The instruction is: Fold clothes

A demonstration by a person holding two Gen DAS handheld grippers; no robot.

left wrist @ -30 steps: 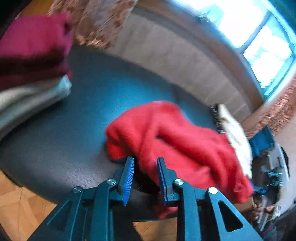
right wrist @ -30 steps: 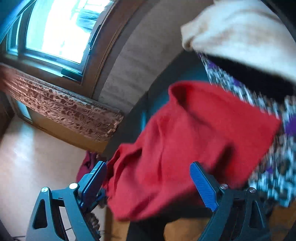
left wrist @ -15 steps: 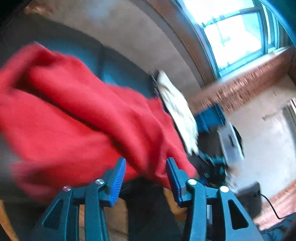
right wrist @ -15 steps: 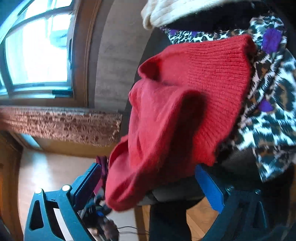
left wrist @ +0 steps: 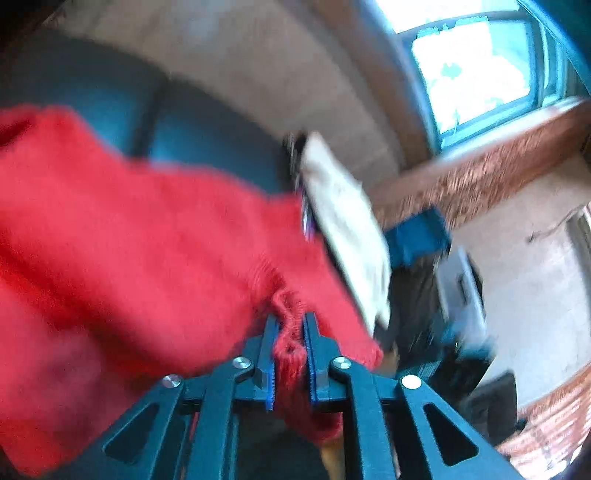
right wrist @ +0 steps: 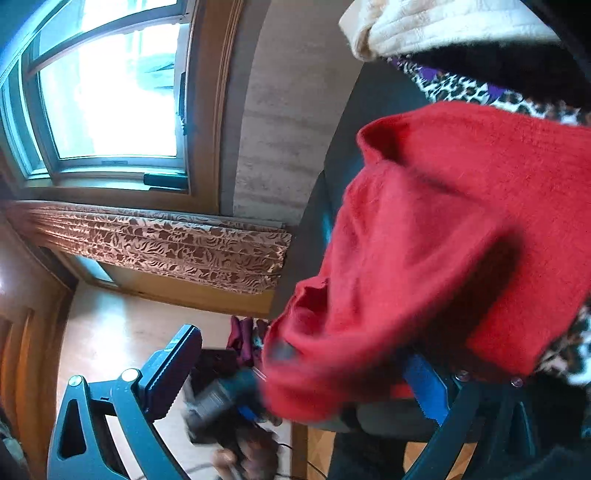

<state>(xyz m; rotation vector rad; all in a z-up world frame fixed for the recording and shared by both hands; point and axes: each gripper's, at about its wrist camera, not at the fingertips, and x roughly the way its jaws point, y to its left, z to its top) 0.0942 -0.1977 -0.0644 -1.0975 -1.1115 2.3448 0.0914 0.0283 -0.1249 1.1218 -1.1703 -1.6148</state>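
Left gripper (left wrist: 289,334): jaws nearly closed, pinching a bunched ribbed edge of the red knit sweater (left wrist: 147,258). The sweater drapes leftward over the dark teal seat (left wrist: 207,147) (left view blurred). Right gripper (right wrist: 299,373): jaws spread wide, clamping nothing; the sweater hangs across the gap and covers its right finger (right wrist: 424,384). Behind it: leopard-print cloth (right wrist: 461,88) under a cream garment (right wrist: 443,26).

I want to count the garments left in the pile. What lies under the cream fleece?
Under the cream fleece sits something black, then a leopard-print cloth. The red sweater covers whatever lies lower.
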